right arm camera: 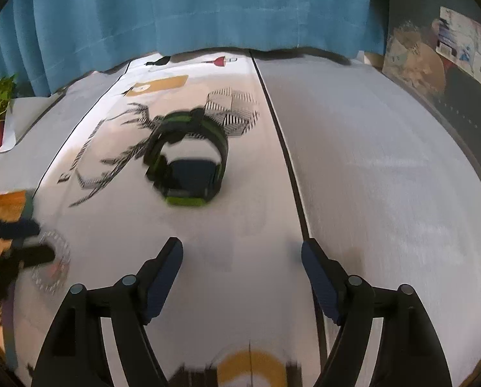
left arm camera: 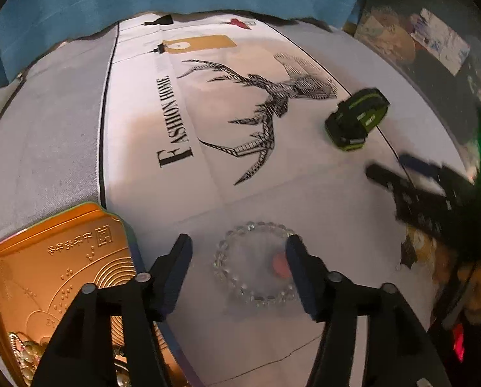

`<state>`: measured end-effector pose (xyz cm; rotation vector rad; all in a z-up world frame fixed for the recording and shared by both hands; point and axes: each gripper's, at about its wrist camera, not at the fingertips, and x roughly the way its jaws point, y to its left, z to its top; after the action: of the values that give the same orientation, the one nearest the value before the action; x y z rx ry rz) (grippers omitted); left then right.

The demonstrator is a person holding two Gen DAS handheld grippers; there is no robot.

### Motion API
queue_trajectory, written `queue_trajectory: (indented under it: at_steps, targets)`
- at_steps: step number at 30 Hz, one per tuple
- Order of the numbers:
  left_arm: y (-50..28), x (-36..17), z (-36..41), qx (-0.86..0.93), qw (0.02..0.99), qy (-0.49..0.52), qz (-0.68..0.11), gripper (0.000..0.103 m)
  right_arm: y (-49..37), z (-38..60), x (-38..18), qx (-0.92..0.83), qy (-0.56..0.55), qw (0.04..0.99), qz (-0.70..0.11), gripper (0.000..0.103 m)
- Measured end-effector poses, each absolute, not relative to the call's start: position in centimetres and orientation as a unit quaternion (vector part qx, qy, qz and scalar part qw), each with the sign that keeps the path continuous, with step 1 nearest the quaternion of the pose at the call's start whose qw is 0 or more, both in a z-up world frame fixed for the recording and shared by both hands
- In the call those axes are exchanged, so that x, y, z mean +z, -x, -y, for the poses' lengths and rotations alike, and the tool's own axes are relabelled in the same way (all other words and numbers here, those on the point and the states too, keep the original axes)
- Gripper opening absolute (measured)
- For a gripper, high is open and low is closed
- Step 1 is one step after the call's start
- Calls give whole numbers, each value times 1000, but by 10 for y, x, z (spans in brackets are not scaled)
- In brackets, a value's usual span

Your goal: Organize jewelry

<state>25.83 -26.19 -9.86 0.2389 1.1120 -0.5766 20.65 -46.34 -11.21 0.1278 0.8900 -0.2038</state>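
Clear glass beads make up the bracelet (left arm camera: 255, 264), which lies flat on the printed cloth (left arm camera: 163, 213) covering the table, at 6 o'clock in the left wrist view. The left claw (left arm camera: 238, 271) hangs over it with its jaws apart, one finger outside the ring at 9 o'clock and the other over its 3 o'clock edge; no pad presses on it. A gold tin (left arm camera: 46, 277) with jewelry in its near corner sits at 8 o'clock. The black-and-green watch (right arm camera: 188, 158) stands on the cloth at 12 o'clock from the right claw (right arm camera: 242, 274), well apart from it. That claw's jaws also stand apart with nothing between them. Blue curtain (right arm camera: 192, 9) hangs behind the table.
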Motion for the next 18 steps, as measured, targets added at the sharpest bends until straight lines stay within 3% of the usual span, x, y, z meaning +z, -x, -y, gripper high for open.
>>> queue_trajectory:
  at_steps: [4,18]
  targets:
    - [-251,-101,266,-284,794,-143,-519,74,-229,463,-115,-80,-45,897,-432,88]
    - [-263,-96,257,-295,781,-102,-541,75,-260,457,-118,-41,-26,897,-439,99]
